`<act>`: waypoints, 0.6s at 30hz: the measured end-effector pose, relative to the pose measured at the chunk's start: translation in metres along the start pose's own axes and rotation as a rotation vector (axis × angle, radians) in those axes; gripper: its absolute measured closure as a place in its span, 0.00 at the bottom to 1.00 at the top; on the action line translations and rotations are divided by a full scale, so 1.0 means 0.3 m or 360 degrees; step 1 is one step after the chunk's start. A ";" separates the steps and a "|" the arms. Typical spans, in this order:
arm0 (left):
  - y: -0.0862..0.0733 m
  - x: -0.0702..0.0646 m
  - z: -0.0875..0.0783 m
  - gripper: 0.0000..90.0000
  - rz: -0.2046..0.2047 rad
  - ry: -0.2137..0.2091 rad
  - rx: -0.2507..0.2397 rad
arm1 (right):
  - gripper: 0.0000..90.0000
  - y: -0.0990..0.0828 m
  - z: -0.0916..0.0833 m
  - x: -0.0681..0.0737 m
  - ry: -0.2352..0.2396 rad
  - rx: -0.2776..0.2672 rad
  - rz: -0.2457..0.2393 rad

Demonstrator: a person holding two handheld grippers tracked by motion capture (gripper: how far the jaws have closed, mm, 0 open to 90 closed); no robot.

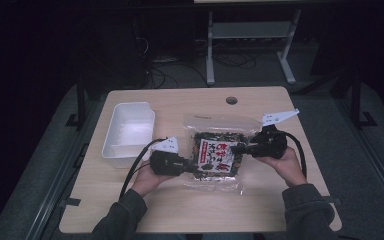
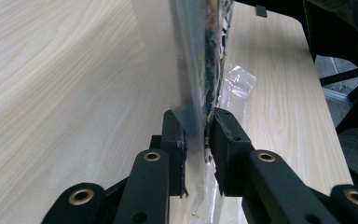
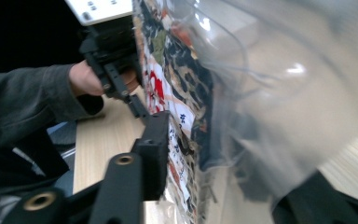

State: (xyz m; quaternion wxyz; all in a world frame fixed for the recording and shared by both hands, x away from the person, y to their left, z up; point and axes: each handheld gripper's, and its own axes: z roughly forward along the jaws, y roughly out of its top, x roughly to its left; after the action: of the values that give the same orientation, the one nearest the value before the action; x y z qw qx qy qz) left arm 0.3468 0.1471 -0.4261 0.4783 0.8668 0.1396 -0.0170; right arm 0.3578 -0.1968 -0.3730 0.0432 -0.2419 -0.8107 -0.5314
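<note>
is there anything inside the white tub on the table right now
No, the white tub shows a bare bottom in the high view, and the snack bag is outside it between the two claws.

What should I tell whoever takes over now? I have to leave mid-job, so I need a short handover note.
Left gripper: shut on the bag's left edge; the left gripper view shows the plastic pinched between its jaws.
Right gripper: shut on the bag's right side, one jaw on the printed face, the other behind the clear film.
Bag: clear snack bag with a printed label, held between both grippers over the middle of the table.
Tub: white, empty, on the table left of the bag.
Done: bag gripped on both sides.
Left: probably moving the bag to the tub; nothing is in it yet.
</note>
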 end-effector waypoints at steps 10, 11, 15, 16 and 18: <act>-0.025 0.010 -0.032 0.80 -0.0037 0.0020 -0.0019 | 0.82 0.008 0.028 0.020 0.0084 0.0072 -0.0041; -0.025 0.010 -0.032 0.79 -0.0037 0.0020 -0.0019 | 0.82 0.008 0.028 0.020 0.0084 0.0072 -0.0041; -0.028 0.006 -0.043 0.76 -0.0037 0.0041 -0.0024 | 0.83 0.019 0.031 0.040 0.0096 0.0083 -0.0075; -0.027 0.005 -0.046 0.75 -0.0036 0.0043 -0.0032 | 0.83 0.022 0.029 0.045 0.0097 0.0079 -0.0085; -0.025 0.000 -0.052 0.73 -0.0034 0.0064 -0.0044 | 0.83 0.027 0.024 0.052 0.0093 0.0071 -0.0098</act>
State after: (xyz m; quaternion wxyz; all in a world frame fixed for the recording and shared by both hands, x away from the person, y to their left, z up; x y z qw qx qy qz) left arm 0.3431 0.1640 -0.4239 0.4870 0.8588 0.1587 -0.0027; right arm 0.3488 -0.1825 -0.3641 0.0558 -0.2003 -0.8277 -0.5212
